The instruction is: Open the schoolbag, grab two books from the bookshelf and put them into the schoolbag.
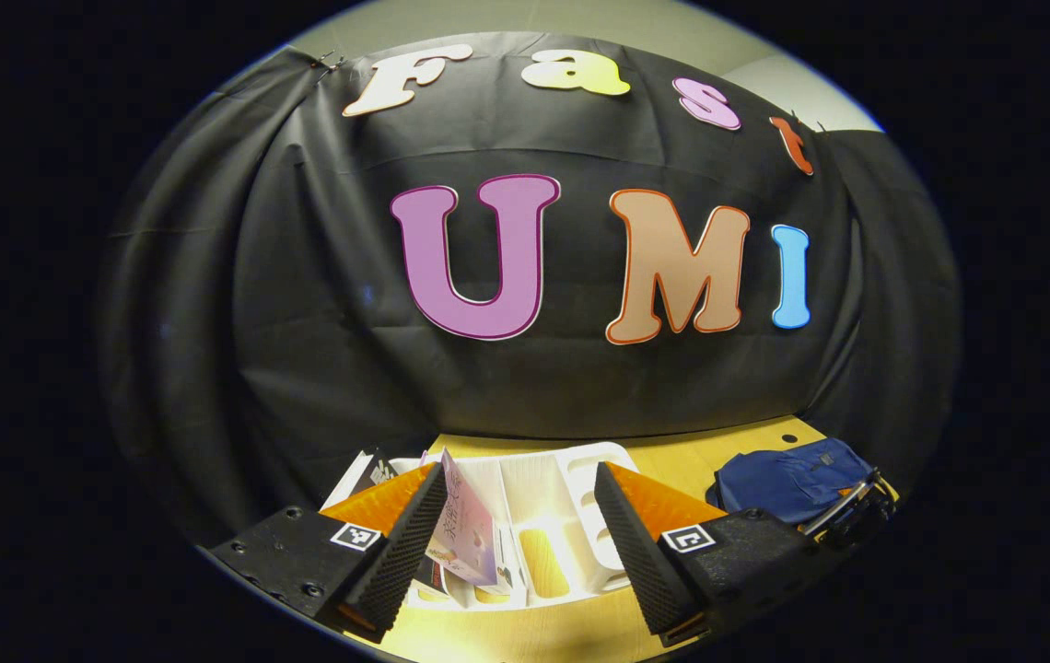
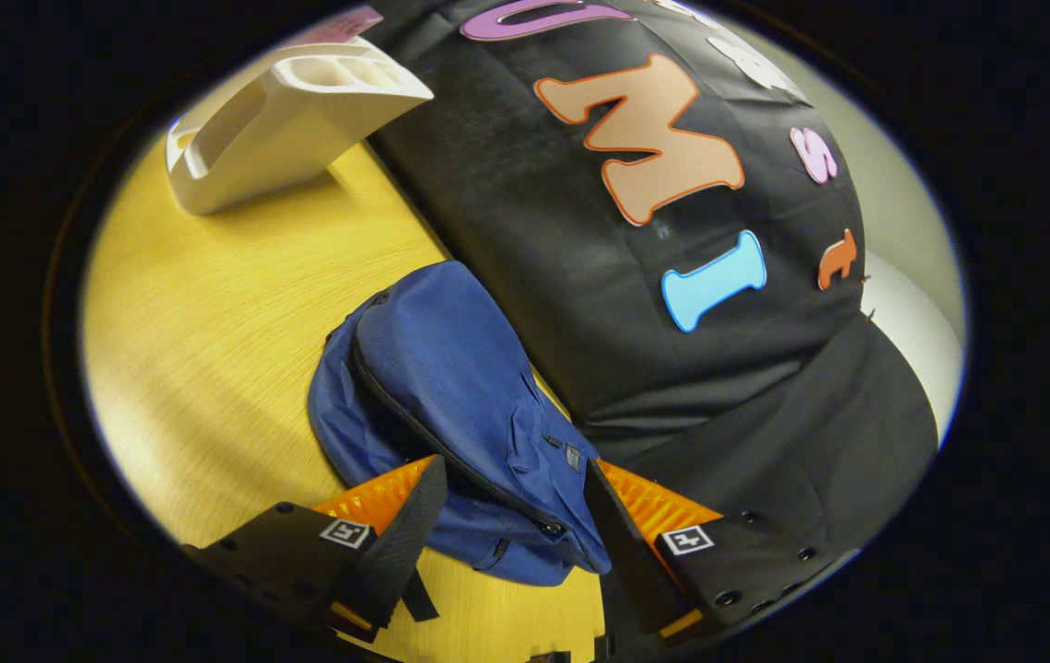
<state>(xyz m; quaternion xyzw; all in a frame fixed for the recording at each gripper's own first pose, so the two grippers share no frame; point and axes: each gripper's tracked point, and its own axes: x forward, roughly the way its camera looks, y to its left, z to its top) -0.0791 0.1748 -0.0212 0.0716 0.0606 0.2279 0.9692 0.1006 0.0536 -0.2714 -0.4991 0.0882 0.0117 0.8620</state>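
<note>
Left gripper (image 1: 520, 543) fingers spread wide before the white bookshelf (image 1: 571, 516), a pink book (image 1: 462, 534) leaning inside it. Right gripper (image 2: 511, 534) fingers released, straddling the blue schoolbag (image 2: 451, 396) at centre frame on the worktop (image 2: 212, 322).

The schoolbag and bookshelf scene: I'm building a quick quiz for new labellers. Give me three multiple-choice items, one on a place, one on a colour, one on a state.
1. Where does the schoolbag lie?
A. on the table, by the black cloth wall
B. inside the bookshelf
C. on the floor

2. What colour is the schoolbag?
A. red
B. blue
C. green

3. How stands the right gripper?
A. shut on a book
B. open, fingers either side of the schoolbag's near end
C. shut on the bookshelf

Key: 1 A, it rests on the wooden table against the cloth; 2 B, its fabric is blue; 3 B, the fingers stand apart astride it.
</note>
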